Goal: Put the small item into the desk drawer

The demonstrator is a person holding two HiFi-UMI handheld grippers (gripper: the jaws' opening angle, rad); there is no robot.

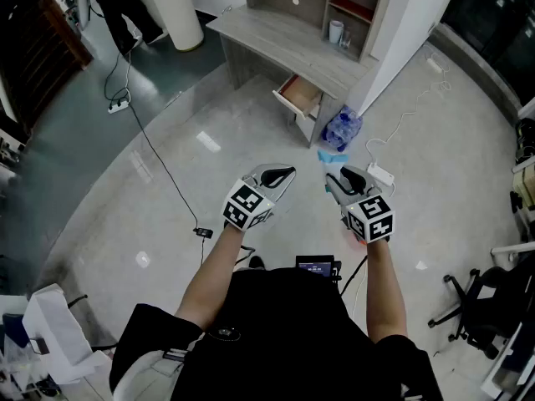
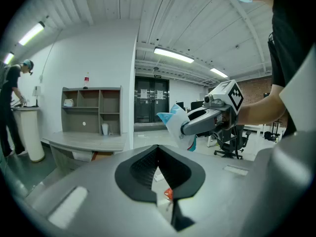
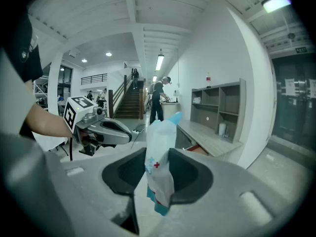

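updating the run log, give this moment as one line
left gripper: shut, empty | right gripper: shut on small packet | desk drawer: open

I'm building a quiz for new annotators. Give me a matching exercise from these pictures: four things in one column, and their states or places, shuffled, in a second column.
Things:
1. packet
2. drawer
3. white cup
4. left gripper

States or places:
A. empty, jaws together
B. standing in the shelf unit
C. pulled open
D. clamped in the right gripper

Pairs: 1-D, 2-C, 3-B, 4-A
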